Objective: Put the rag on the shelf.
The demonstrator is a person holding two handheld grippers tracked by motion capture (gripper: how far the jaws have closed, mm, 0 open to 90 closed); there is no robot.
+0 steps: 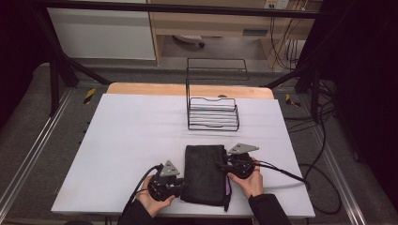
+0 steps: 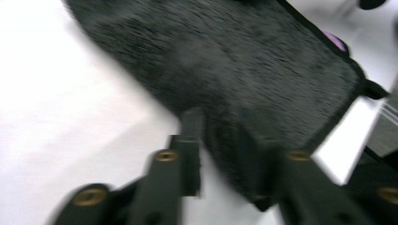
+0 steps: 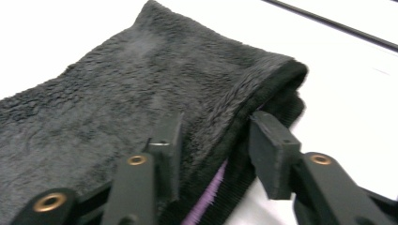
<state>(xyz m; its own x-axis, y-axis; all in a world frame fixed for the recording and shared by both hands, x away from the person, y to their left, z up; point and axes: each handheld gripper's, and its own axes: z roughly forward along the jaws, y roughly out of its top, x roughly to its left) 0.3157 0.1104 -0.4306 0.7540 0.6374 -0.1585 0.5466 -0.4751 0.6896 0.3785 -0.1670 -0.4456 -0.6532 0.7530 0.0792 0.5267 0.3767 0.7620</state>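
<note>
Already the black towel (image 1: 204, 174) lies folded at the counter's (image 1: 131, 140) near edge. Both claws, left (image 1: 180, 187) and right (image 1: 222, 165), straddle its side edges, jaws parted, not pinching. The wire rack (image 1: 213, 114) behind probably comes next.

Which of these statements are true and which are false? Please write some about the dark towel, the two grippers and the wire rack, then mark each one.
1. The folded dark towel lies on the white table between the two grippers. True.
2. The towel is inside the wire rack. False: the rack stands apart, farther back on the table, with no towel in it.
3. The right gripper has the towel's edge between its jaws. True: one jaw lies on top and the other beside the edge.
4. The left gripper holds the towel high above the table. False: the towel lies flat on the table.
5. A purple strip shows at the towel's edge. True.
</note>
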